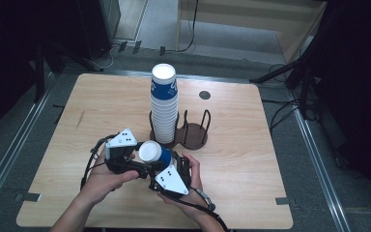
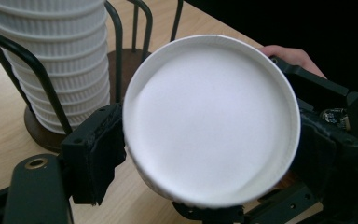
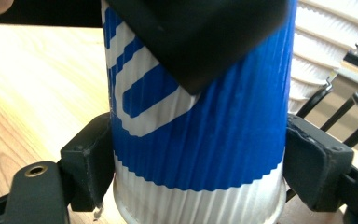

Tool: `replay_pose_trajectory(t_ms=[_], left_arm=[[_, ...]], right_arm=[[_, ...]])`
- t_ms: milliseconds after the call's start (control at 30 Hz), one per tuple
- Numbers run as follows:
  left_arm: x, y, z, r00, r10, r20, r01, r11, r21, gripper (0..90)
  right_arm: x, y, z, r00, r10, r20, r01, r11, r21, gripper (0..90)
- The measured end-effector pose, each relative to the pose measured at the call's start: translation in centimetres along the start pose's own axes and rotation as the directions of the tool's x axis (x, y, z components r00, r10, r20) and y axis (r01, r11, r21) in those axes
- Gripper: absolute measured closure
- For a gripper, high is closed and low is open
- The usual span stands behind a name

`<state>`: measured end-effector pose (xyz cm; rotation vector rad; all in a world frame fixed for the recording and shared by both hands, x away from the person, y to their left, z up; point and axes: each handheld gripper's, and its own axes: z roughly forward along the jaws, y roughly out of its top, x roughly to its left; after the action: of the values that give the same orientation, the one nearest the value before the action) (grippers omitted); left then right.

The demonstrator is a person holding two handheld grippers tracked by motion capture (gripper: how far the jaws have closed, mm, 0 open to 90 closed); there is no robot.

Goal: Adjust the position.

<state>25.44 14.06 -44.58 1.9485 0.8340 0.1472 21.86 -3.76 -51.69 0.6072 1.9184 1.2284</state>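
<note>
high view: 1 blue-and-white paper cup (image 1: 153,153) held above the table (image 1: 251,159) between both tools, in front of 1 tall cup stack (image 1: 164,104) on the wire holder (image 1: 193,129). right gripper (image 1: 166,170) clamps the cup's sides; left gripper (image 1: 137,166) has its jaws parted around the cup's end, contact unclear. judged mid-handover; placing remains.

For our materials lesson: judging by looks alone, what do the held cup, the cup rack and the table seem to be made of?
Held cup: likely paper, matte, with a ribbed blue-and-white wall.
Cup rack: thin black loops, probably metal wire, on a dark brown round base, perhaps wood.
Table: light wood or wood-look laminate, smooth, with visible grain.
</note>
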Motion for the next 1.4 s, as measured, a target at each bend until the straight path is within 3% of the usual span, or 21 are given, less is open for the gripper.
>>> replay_pose_trajectory(t_ms=[133, 433, 500, 533, 667, 700, 733, 833, 1000, 1100, 1167, 1233, 1267, 1300, 1333, 1400], left_arm=[[0.1, -0.1, 0.1, 1.0, -0.005, -0.007, 0.005, 0.9996, 0.028, 21.7], [0.6, -0.2, 0.2, 0.9998, -0.019, 0.011, 0.019, 0.9991, 0.038, 25.1], [0.6, -0.2, 0.1, 0.9998, -0.017, -0.01, 0.017, 0.9995, 0.028, 25.4], [0.7, -0.2, 0.0, 0.9997, -0.019, -0.016, 0.019, 0.9998, 0.009, 25.5], [0.9, -0.3, -0.2, 0.9993, -0.015, -0.033, 0.014, 0.999, -0.042, 25.6], [0.9, -0.3, -0.4, 0.9989, -0.011, -0.046, 0.007, 0.9962, -0.086, 25.6], [0.9, -0.3, -0.4, 0.9989, -0.011, -0.046, 0.007, 0.9962, -0.086, 25.5], [1.1, -0.4, -0.8, 0.9976, -0.016, -0.067, 0.006, 0.9886, -0.151, 25.5], [1.2, -0.6, -0.9, 0.9969, -0.01, -0.078, -0.004, 0.9848, -0.174, 25.5], [1.3, -0.9, -0.9, 0.992, -0.02, -0.124, -0.007, 0.9777, -0.21, 25.4], [1.4, -0.9, -1.0, 0.9915, -0.023, -0.128, -0.006, 0.9751, -0.222, 25.4], [1.6, -1.0, -1.2, 0.9926, -0.03, -0.118, -0.001, 0.9679, -0.252, 25.4], [1.7, -1.2, -1.2, 0.992, -0.031, -0.123, -0.008, 0.9525, -0.304, 25.4], [1.7, -1.2, -1.2, 0.992, -0.031, -0.123, -0.008, 0.9525, -0.304, 25.4], [1.8, -1.2, -1.3, 0.9911, -0.038, -0.127, -0.007, 0.9406, -0.339, 25.4], [1.9, -1.3, -1.4, 0.9904, -0.043, -0.132, -0.01, 0.9283, -0.372, 25.4]], right_arm=[[0.4, -0.1, 0.0, 0.9985, -0.054, 0.008, 0.054, 0.998, -0.01, 19.6], [0.6, -0.2, 0.1, 0.9973, -0.07, 0.021, 0.07, 0.998, 0.002, 16.5], [0.7, -0.2, 0.1, 0.9969, -0.071, 0.032, 0.071, 0.997, 0.002, 12.2], [0.7, -0.1, 0.0, 0.9976, -0.065, 0.022, 0.065, 0.998, 0.0, 7.6], [0.3, 0.1, -0.1, 0.9981, -0.059, 0.018, 0.059, 0.998, -0.009, 3.4], [0.2, 0.1, -0.2, 0.9983, -0.055, 0.021, 0.055, 0.998, -0.013, 3.4], [0.2, 0.1, -0.2, 0.9983, -0.055, 0.021, 0.055, 0.998, -0.013, 3.4], [-0.4, 0.5, -0.5, 0.9985, -0.042, 0.034, 0.043, 0.999, -0.03, 3.4], [-1.0, 0.8, -1.0, 0.9982, -0.038, 0.046, 0.04, 0.998, -0.042, 3.4], [-1.4, 1.1, -1.3, 0.9984, -0.019, 0.054, 0.022, 0.999, -0.049, 3.4], [-1.5, 1.2, -1.4, 0.9983, -0.014, 0.056, 0.017, 0.998, -0.052, 3.4], [-1.7, 1.3, -1.5, 0.998, 0.0, 0.063, 0.003, 0.998, -0.059, 3.4], [-1.7, 1.3, -1.6, 0.998, 0.013, 0.062, -0.009, 0.998, -0.061, 3.4], [-1.8, 1.4, -1.6, 0.9978, 0.023, 0.062, -0.019, 0.998, -0.066, 3.4], [-1.9, 1.4, -1.7, 0.9975, 0.032, 0.062, -0.028, 0.997, -0.067, 3.4], [-2.1, 1.4, -1.8, 0.9967, 0.048, 0.065, -0.043, 0.996, -0.075, 3.4]])
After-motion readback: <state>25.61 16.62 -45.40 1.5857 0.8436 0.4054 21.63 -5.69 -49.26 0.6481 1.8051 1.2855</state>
